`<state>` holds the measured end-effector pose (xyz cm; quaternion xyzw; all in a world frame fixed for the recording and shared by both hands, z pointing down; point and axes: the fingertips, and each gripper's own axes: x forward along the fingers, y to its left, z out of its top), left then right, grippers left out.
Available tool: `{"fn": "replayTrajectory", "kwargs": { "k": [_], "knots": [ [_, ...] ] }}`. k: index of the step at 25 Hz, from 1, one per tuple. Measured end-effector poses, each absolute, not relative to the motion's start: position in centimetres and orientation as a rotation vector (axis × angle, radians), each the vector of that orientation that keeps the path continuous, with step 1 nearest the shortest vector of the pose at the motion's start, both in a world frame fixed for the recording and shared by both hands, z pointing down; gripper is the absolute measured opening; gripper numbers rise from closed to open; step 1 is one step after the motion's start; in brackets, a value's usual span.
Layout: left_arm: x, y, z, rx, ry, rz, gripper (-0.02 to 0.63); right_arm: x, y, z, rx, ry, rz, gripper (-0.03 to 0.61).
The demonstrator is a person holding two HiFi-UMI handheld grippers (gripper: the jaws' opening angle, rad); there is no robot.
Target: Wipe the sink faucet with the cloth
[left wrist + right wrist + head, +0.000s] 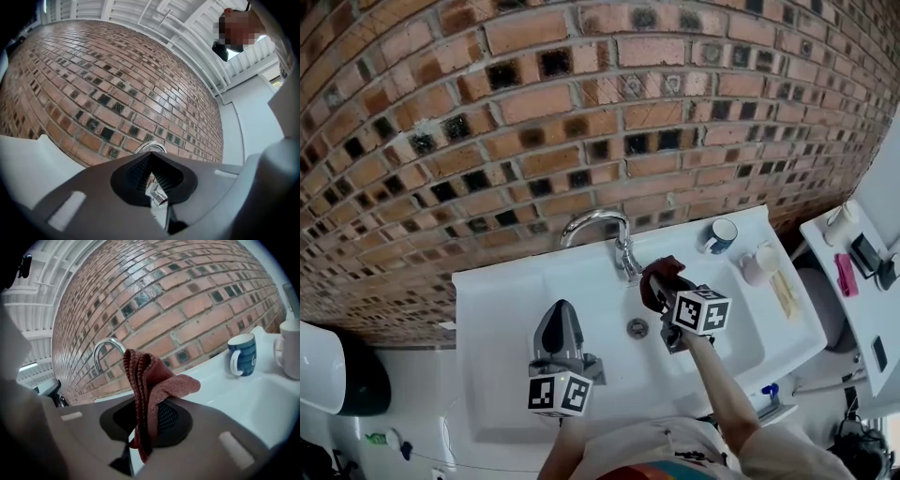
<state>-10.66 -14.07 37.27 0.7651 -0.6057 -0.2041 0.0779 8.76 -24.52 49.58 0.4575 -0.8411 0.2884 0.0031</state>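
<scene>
Your right gripper (666,305) is clenched on the folded rust-red terry cloth (662,275), which stands up from its jaws just right of the base of the curved chrome sink faucet (598,223). The spout arches up and leftward from there, so a short push left should, I judge, bring the cloth onto the metal. Your left gripper (560,317), jaws closed on nothing, hangs farther off over the white basin (502,309).
</scene>
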Motion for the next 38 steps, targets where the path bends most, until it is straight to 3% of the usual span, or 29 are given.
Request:
{"fn": "replayTrajectory", "kwargs": {
  "k": [8,14,19,30,38],
  "knots": [
    [-10.1,-13.7,37.1,2.298,-1.803,-0.620,0.000,10.2,-23.9,47.9,1.508,-2.634,0.876,0.046],
    [-10.6,-13.7,37.2,2.271,-1.815,-0.642,0.000,0.8,-20.2,50.5,1.186,-2.674,1.040,0.046],
    [-11.7,-13.7,37.6,2.250,-1.840,-0.641,0.000,-2.9,-22.3,52.4,1.172,-2.579,1.231,0.046],
    [-12.4,-14.5,38.9,2.211,-1.837,-0.640,0.000,-0.7,-27.8,48.7,1.290,-2.589,1.298,0.046],
    [-12.9,-14.3,38.8,2.191,-1.853,-0.639,0.000,0.4,-29.3,45.3,1.358,-2.625,1.021,0.045]
  ]
}}
